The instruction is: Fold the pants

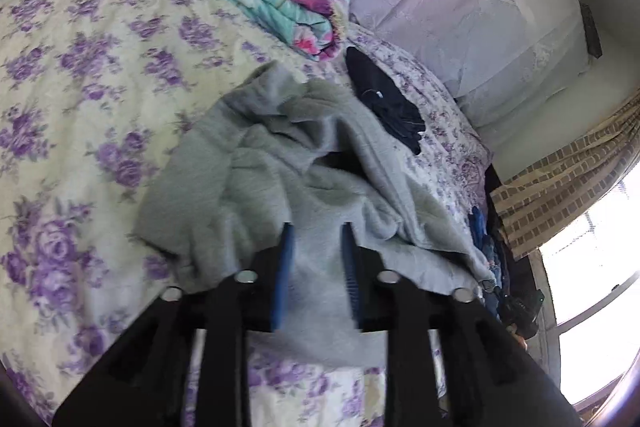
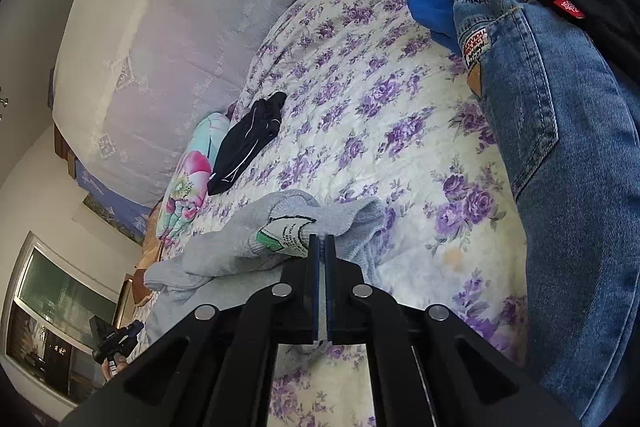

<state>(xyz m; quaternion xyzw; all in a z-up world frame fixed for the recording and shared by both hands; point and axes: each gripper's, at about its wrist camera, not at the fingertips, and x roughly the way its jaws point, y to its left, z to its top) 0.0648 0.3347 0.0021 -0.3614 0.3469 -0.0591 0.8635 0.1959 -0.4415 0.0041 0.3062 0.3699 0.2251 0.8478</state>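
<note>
The floral bedspread (image 2: 360, 115) carries everything. Blue jeans (image 2: 560, 155) lie along its right edge. The grey sweatpants (image 1: 280, 163) lie rumpled near its middle, just in front of a folded black garment (image 2: 244, 143). The right gripper (image 2: 322, 239) is clamped on their fabric; the left gripper (image 1: 318, 231) stands apart above them, gripping nothing.

My left wrist camera looks steeply down at close range onto the grey pants (image 1: 280, 163); my right looks along the floral bedspread (image 2: 360, 115). Both share that folded black garment (image 1: 384, 99).
</note>
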